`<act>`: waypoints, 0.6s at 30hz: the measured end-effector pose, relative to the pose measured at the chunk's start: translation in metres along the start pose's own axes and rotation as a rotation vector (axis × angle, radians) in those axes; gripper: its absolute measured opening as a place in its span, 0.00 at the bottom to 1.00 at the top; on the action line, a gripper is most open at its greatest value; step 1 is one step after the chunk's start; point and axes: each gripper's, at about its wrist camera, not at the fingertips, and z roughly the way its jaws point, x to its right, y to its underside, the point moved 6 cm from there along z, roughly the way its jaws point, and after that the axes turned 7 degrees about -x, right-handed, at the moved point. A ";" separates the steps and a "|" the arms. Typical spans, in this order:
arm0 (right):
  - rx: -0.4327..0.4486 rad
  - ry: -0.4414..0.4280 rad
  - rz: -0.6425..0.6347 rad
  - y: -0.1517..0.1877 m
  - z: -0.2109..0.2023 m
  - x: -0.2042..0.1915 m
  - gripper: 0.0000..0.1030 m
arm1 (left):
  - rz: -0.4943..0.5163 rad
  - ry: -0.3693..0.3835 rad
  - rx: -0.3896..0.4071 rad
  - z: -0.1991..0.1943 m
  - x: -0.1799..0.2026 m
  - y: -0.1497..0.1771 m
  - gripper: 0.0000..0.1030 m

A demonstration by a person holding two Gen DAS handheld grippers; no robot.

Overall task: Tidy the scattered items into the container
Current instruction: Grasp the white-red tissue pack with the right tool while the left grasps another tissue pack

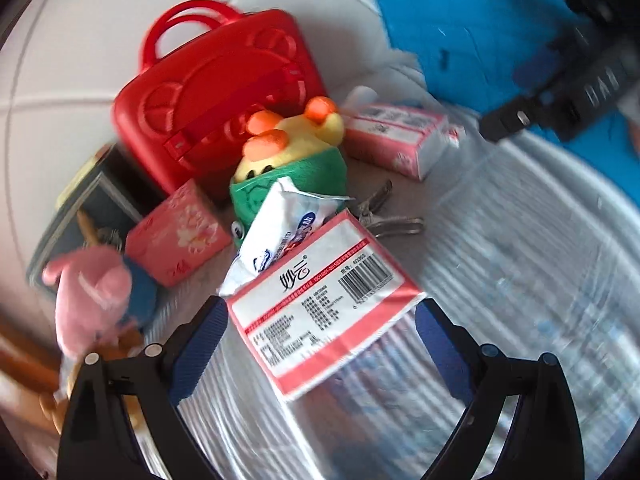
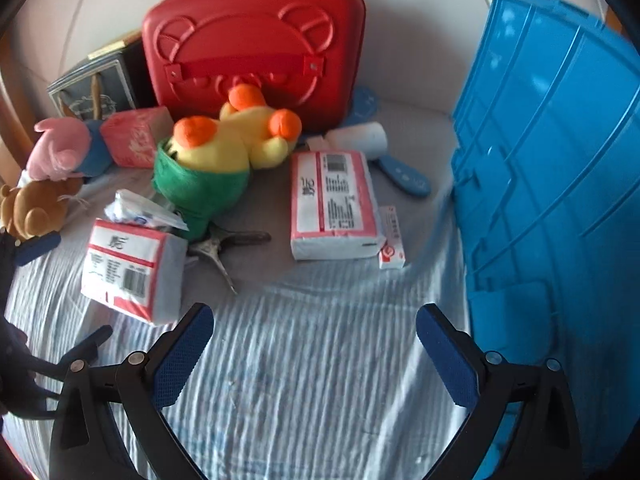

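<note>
My left gripper [image 1: 320, 316] is open, its fingers on either side of a red-and-white tissue pack [image 1: 324, 304], which also shows in the right wrist view [image 2: 128, 272]. A crumpled wipes packet [image 1: 280, 236] lies behind it, against a yellow and green plush toy [image 1: 292, 156]. My right gripper [image 2: 316, 328] is open and empty above the striped bedding. A second tissue pack [image 2: 334, 204] and a small red-white box [image 2: 392, 240] lie ahead of it. The blue container [image 2: 560, 180] stands at the right.
A red carry case [image 2: 256, 48] stands at the back. A pink tissue box [image 2: 136, 136], pink plush [image 2: 60, 152], brown plush [image 2: 32, 208], dark box [image 2: 96, 84], metal clip [image 2: 224, 244], blue brush [image 2: 404, 172] and white roll [image 2: 360, 138] lie around.
</note>
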 end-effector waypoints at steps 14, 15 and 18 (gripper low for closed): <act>0.020 0.034 -0.043 -0.041 0.067 0.004 1.00 | 0.068 0.323 -0.025 0.062 -0.008 -0.009 1.00; 0.019 0.045 -0.043 -0.047 0.073 0.005 1.00 | 0.056 0.326 -0.025 0.062 -0.007 -0.009 1.00; 0.030 0.063 -0.039 -0.066 0.087 0.008 1.00 | 0.001 0.334 -0.012 0.061 -0.007 -0.006 1.00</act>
